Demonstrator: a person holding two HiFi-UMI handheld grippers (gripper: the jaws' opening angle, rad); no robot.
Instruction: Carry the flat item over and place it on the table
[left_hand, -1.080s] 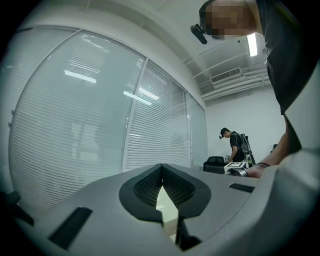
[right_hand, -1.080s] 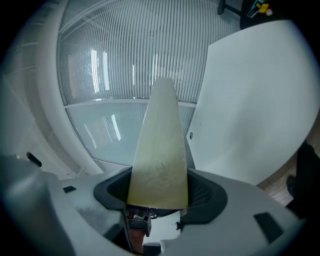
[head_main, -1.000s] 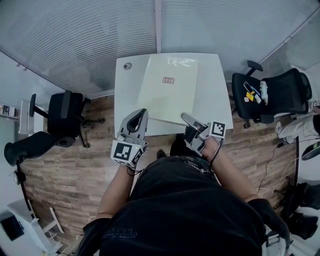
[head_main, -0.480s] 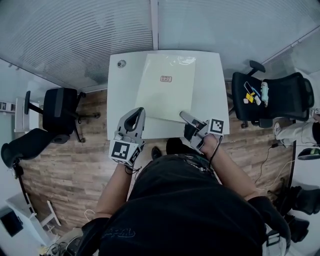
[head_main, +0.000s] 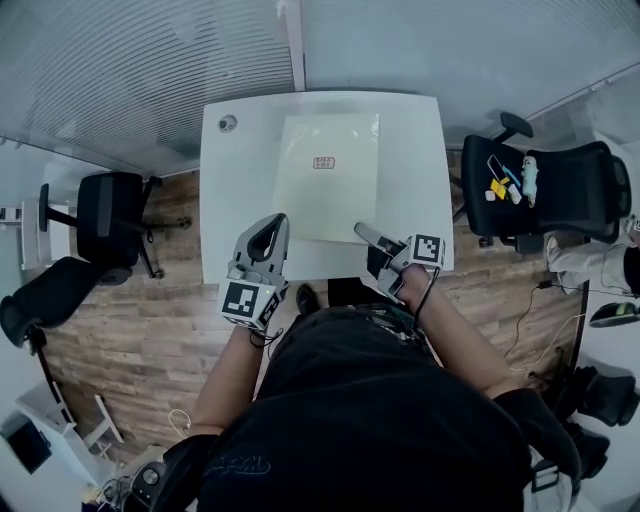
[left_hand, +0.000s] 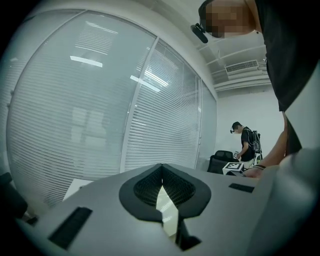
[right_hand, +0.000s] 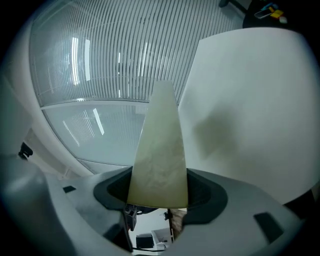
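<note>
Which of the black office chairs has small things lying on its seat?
The chair right of the table: yellow and white items lie on its seat. The two left chairs show none.

Pale flat board lies level over white table.

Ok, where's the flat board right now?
In the head view the flat board is over the middle of the white table, its near right corner held by the right gripper, the left gripper at its near left corner.
</note>
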